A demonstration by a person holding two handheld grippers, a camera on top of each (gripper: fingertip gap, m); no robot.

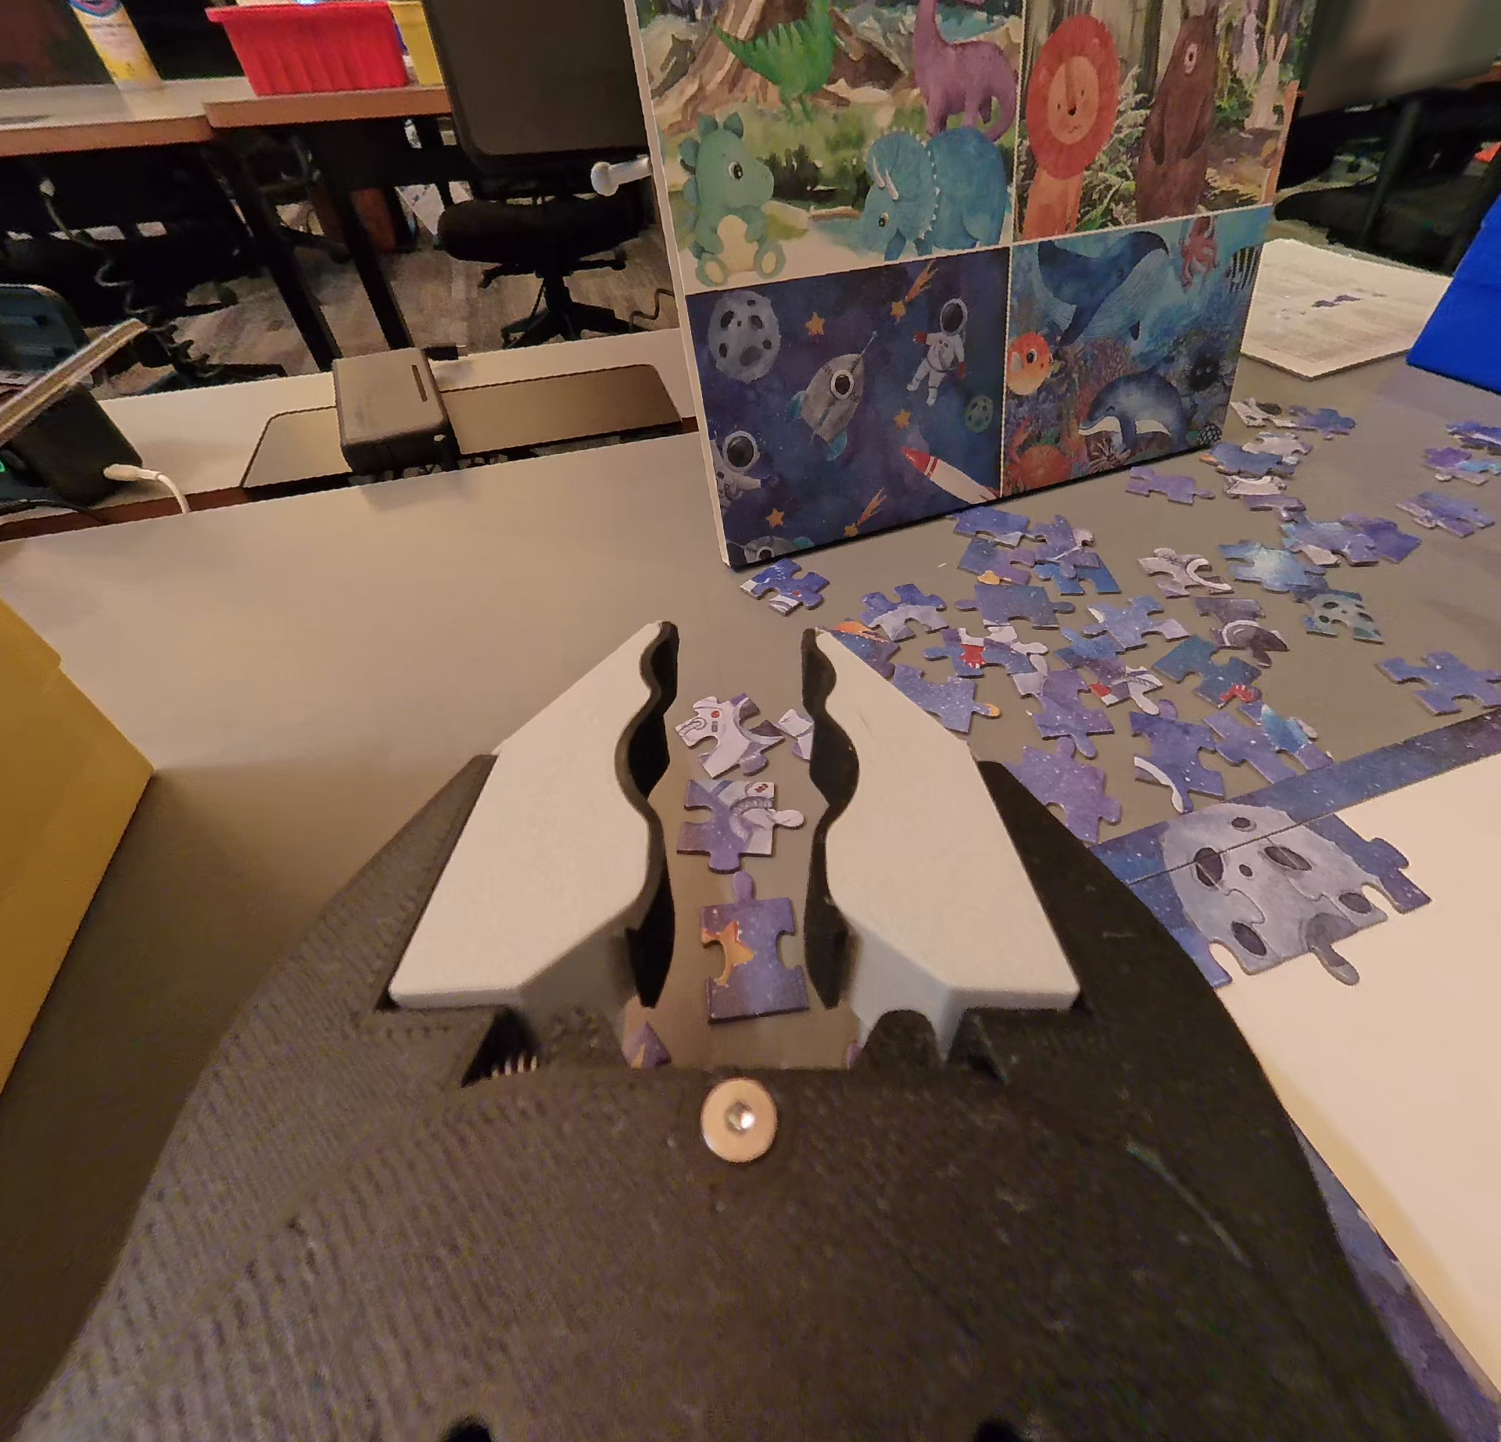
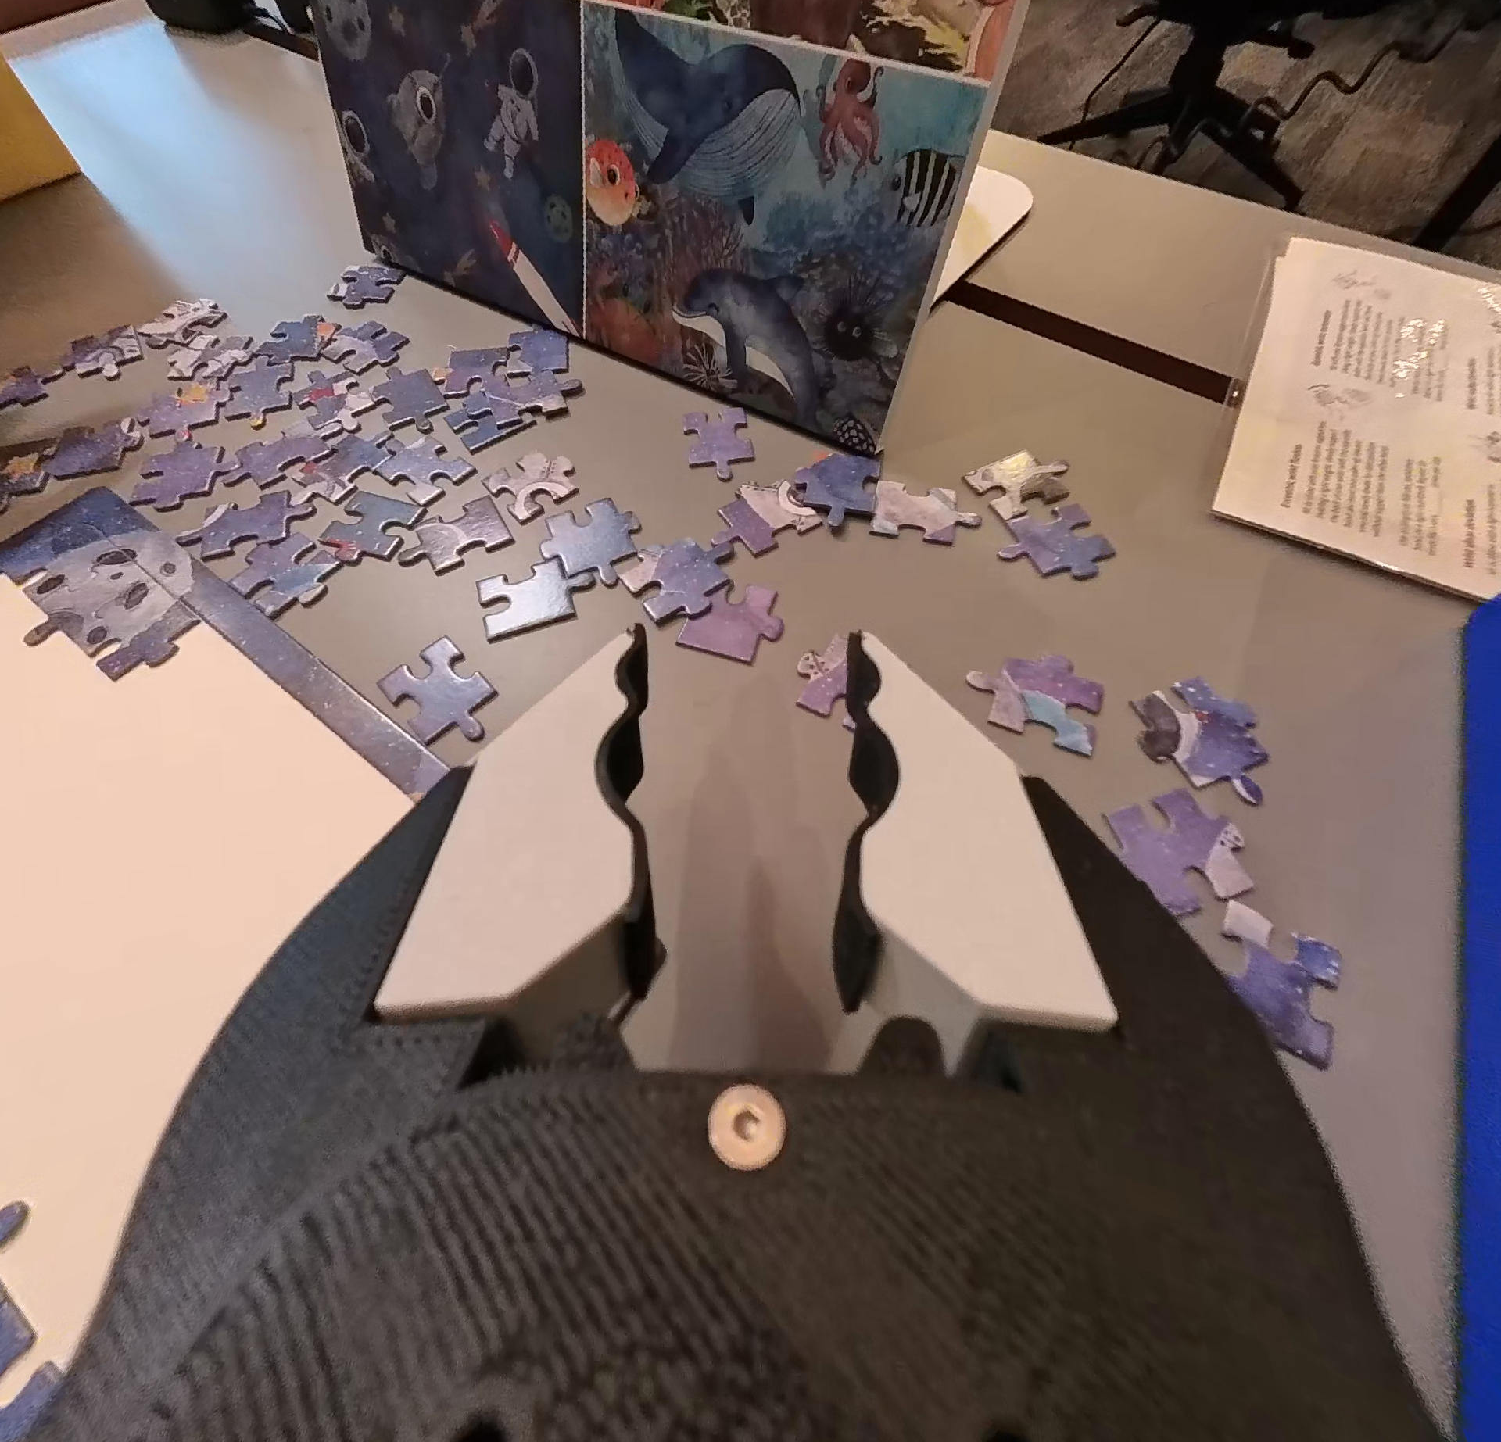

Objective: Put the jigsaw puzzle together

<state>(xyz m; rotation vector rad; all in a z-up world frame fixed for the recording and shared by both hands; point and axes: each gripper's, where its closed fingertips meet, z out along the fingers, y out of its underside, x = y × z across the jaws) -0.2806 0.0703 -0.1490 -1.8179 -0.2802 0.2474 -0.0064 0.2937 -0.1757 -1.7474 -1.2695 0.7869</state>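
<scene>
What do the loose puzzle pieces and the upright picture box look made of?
Puzzle pieces: likely printed cardboard with a slight gloss; thin flat die-cut edges, light glinting on some. Picture box: probably printed paperboard, smooth and fairly matte, with a white edge along its left side.

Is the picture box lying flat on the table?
No, the picture box stands upright on the grey table, with loose puzzle pieces spread before it.

Grey table [image 2: 812, 753] scattered with loose purple and blue jigsaw pieces [image 2: 325, 461].

An upright puzzle box [image 2: 666, 185] with animal and space pictures stands at the back. A white board [image 2: 162, 794] holds a partly joined moon section [image 2: 105, 575]. A printed sheet in a clear sleeve [image 2: 1364, 412] lies at the right, with a blue object [image 2: 1482, 997] near it.
</scene>
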